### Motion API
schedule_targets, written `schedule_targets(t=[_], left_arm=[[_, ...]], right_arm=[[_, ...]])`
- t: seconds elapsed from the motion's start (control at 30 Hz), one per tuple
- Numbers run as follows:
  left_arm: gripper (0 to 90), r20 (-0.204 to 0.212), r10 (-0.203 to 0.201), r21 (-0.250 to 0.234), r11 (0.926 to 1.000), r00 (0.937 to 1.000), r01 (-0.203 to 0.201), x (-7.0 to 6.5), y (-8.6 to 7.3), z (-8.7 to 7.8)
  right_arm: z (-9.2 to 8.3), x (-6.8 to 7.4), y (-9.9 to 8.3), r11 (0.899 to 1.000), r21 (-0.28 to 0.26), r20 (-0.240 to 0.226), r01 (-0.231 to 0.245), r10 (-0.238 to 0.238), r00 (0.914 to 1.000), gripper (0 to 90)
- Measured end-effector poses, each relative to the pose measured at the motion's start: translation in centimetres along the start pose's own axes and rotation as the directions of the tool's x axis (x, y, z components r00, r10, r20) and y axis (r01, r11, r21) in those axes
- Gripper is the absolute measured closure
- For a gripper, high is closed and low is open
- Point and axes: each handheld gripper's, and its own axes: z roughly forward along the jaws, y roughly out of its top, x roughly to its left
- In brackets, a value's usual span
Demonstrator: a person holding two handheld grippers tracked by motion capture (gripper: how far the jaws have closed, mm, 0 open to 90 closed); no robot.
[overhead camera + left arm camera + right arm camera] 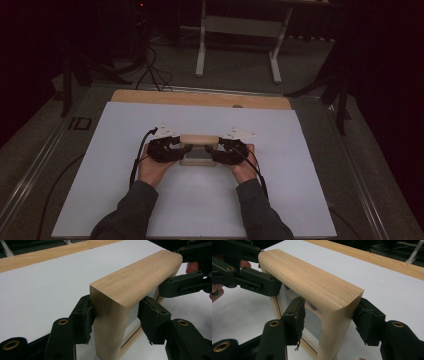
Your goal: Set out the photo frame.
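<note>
A light wooden frame (198, 150) with a pane in it stands on edge on the white table top (200, 205), midway between my hands. My left gripper (176, 150) straddles its left end; in the left gripper view its pads (86, 317) lie against the two faces of the frame (135, 282). My right gripper (220, 152) holds the other end the same way, its pads (367, 320) against the frame (312, 282). Each gripper view also has the other gripper at the far end: the right gripper (185, 285) and the left gripper (257, 282).
A bare wooden strip (200, 99) runs along the table's far edge. Beyond it, on the floor, stand a white metal stand (240, 30) and loose cables (150, 70). White surface stretches on all sides of the frame.
</note>
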Motion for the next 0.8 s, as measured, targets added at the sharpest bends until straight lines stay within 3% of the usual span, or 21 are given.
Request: schedule_targets(t=[0.37, 0.8], left_arm=[[44.5, -0.002, -0.046, -0.019, 0.9988, 0.9989, 0.046, 0.5, 0.1, 0.6], [43.6, -0.027, -0.093, -0.020, 0.9955, 0.9953, 0.093, 0.5, 0.2, 1.1]], right_arm=[[0.4, -0.8, 0.0, 0.999, -0.007, -0.017, -0.033, 0.033, 0.9993, 45.5], [1.0, -1.5, 0.5, 0.999, 0.019, -0.030, -0.028, 0.029, 0.9991, 45.0]])
